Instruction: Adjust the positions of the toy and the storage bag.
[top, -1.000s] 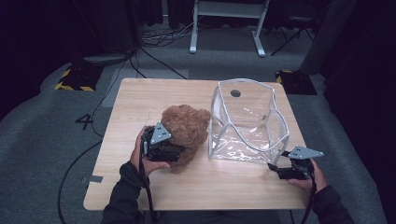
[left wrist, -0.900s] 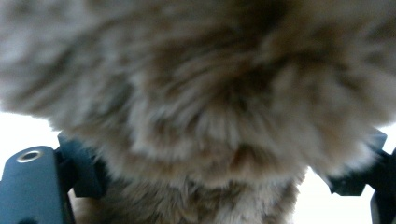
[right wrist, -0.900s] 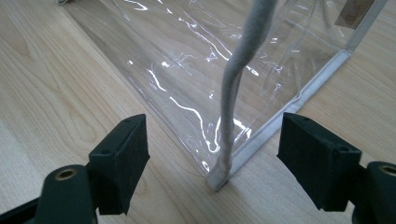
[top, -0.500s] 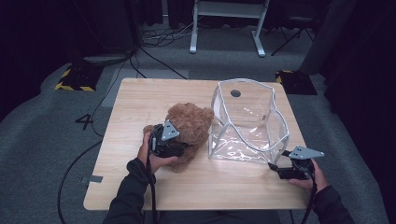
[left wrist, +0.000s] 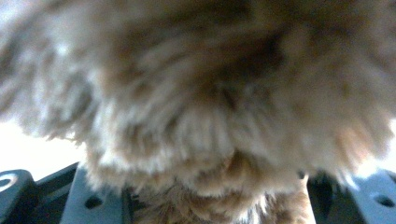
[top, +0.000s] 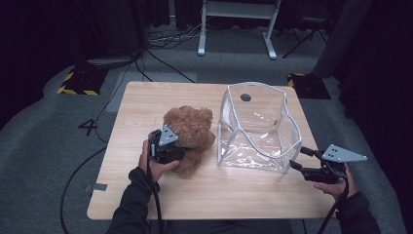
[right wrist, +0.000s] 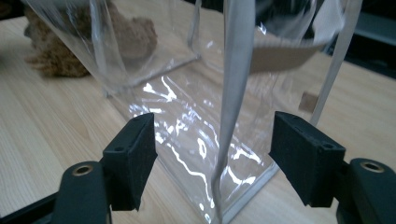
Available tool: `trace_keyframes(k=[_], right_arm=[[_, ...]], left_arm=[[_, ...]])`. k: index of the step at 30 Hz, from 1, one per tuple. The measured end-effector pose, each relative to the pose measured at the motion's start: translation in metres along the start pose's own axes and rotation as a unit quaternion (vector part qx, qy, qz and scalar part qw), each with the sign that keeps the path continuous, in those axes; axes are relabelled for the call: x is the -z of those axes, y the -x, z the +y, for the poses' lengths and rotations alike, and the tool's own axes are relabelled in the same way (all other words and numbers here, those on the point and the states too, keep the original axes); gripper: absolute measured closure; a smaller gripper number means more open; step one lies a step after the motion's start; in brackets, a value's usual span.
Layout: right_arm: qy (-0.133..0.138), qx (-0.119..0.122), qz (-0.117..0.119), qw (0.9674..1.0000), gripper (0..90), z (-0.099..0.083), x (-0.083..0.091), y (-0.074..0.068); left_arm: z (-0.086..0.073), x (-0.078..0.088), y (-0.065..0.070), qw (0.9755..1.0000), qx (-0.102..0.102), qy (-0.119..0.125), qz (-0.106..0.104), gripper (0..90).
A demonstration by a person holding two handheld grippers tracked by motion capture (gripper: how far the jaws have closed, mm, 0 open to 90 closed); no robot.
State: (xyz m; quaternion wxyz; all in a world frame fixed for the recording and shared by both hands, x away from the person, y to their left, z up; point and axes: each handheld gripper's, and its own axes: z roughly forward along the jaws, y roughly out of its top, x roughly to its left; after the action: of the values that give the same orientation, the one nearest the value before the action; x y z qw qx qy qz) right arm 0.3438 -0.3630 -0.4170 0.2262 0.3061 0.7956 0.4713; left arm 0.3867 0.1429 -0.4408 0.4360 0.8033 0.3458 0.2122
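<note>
Left tongs [top: 181, 150] have just been closing, now clamped on teddy bear [top: 189, 131], bear on counter [top: 146, 195] beside clear bag [top: 255, 127]. Right tongs [right wrist: 217, 154] have just been narrowing, agape astride bag's corner seam, no contact. Left to do: grip bag, load bear.

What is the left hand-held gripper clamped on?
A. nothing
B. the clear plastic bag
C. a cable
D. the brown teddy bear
D: the left hand-held gripper has just been closing its jaws into the brown teddy bear, whose fur is squeezed between them in the left gripper view.
</note>
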Motion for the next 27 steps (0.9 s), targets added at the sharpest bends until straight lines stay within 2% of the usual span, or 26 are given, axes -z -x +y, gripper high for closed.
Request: trace_keyframes(k=[7, 16, 21, 23, 26, 27], right_arm=[[0.032, 0.043, -0.005, 0.9986, 31.3, 0.037, 0.022, -0.012], [0.039, 0.078, -0.004, 0.9962, 30.3, 0.065, 0.025, -0.024], [0.036, 0.091, 0.016, 0.995, 32.2, 0.081, 0.016, -0.037], [0.029, 0.101, 0.003, 0.9944, 33.8, 0.086, 0.008, -0.046], [0.024, 0.111, 0.021, 0.9933, 33.7, 0.089, -0.002, -0.056], [0.022, 0.116, 0.035, 0.9924, 33.6, 0.092, -0.008, -0.062]], left_arm=[[-0.001, 0.0, 0.0, 1.0, 0.0, 0.0, 0.002, 43.9], [-0.004, 0.001, -0.003, 0.9999, 0.007, 0.008, -0.001, 43.9], [-0.004, 0.001, -0.002, 0.9999, 0.008, 0.01, -0.001, 43.9], [-0.005, 0.001, -0.001, 0.9999, 0.007, 0.011, -0.001, 43.8], [-0.005, 0.001, 0.001, 0.9999, -0.002, 0.011, 0.004, 43.8], [-0.004, 0.001, 0.002, 0.9999, -0.002, 0.009, 0.004, 43.8]])
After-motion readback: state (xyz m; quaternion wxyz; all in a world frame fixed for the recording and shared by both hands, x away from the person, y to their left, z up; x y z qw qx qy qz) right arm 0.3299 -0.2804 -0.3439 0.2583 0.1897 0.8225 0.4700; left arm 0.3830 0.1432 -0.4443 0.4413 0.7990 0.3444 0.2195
